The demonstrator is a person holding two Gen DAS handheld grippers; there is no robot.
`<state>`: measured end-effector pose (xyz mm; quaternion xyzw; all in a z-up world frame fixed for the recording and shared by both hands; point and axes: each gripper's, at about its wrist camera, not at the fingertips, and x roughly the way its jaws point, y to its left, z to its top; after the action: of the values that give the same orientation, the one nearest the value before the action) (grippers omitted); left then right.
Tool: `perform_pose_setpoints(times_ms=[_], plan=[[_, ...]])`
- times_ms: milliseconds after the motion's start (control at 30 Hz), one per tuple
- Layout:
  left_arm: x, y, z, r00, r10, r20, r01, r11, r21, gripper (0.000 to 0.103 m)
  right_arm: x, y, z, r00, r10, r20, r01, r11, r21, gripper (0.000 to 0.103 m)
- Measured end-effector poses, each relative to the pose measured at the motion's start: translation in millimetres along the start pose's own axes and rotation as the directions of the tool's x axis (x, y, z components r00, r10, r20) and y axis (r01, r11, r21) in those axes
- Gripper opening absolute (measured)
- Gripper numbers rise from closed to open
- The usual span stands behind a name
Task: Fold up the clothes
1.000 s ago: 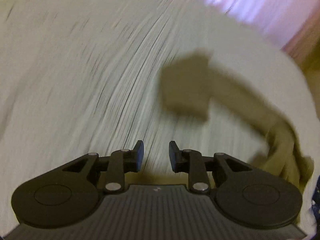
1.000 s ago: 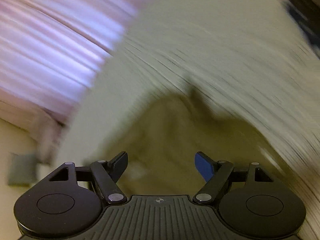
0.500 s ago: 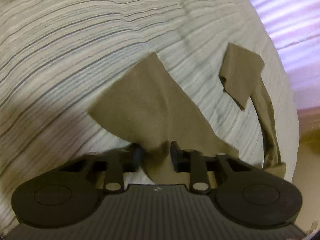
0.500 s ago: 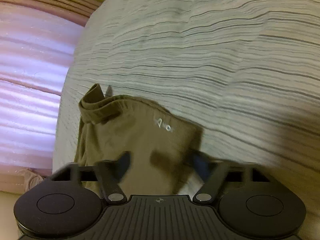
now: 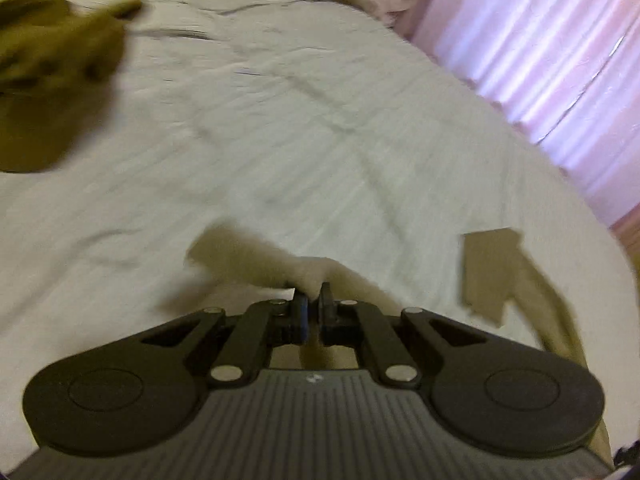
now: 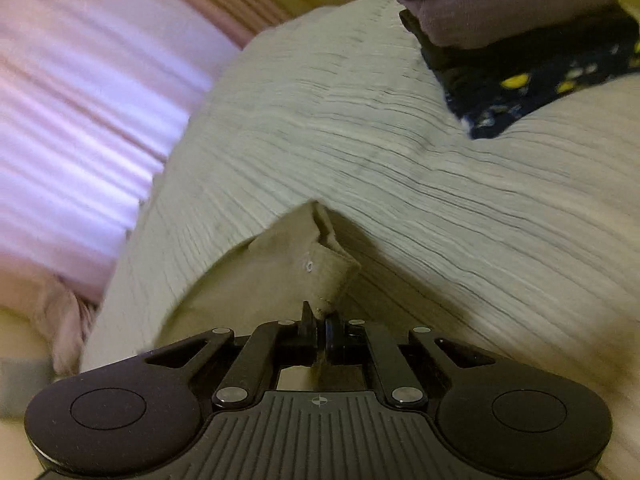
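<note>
An olive-brown garment (image 5: 260, 260) lies on the pale striped bedspread (image 5: 320, 128). My left gripper (image 5: 311, 296) is shut on a bunched fold of it, and the cloth trails away to the left. Another flap of the same garment (image 5: 492, 272) lies at the right, near the bed's edge. In the right wrist view my right gripper (image 6: 320, 316) is shut on the garment's waistband corner (image 6: 324, 276), which bears a small metal snap (image 6: 309, 266). The cloth hangs down to the left of the fingers.
A second olive garment (image 5: 44, 80) lies blurred at the far left of the bed. A stack of folded clothes (image 6: 516, 40), dark patterned cloth at the bottom, sits at the far right of the bed. Pink curtains (image 5: 560, 60) hang beyond the bed's edge.
Both grippers went from open to shut on the olive garment. Both have lifted and swung across the bed with the cloth in them; the views now face further up the bed.
</note>
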<state>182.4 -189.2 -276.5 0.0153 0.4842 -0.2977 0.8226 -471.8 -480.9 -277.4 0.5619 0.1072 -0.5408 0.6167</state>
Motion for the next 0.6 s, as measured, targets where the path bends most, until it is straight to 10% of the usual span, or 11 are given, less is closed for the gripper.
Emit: perform_pose_setpoints(times_ms=[200, 600], plan=[[33, 48, -60, 0.972, 0.173, -0.159, -0.166, 0.984, 0.059, 0.003, 12, -65, -49, 0.978, -0.145, -0.153, 0.16, 0.983, 0.092, 0.002], [12, 75, -76, 0.977, 0.193, -0.097, -0.186, 0.98, 0.074, 0.005, -30, -70, -74, 0.967, -0.212, -0.141, 0.212, 0.977, -0.013, 0.002]])
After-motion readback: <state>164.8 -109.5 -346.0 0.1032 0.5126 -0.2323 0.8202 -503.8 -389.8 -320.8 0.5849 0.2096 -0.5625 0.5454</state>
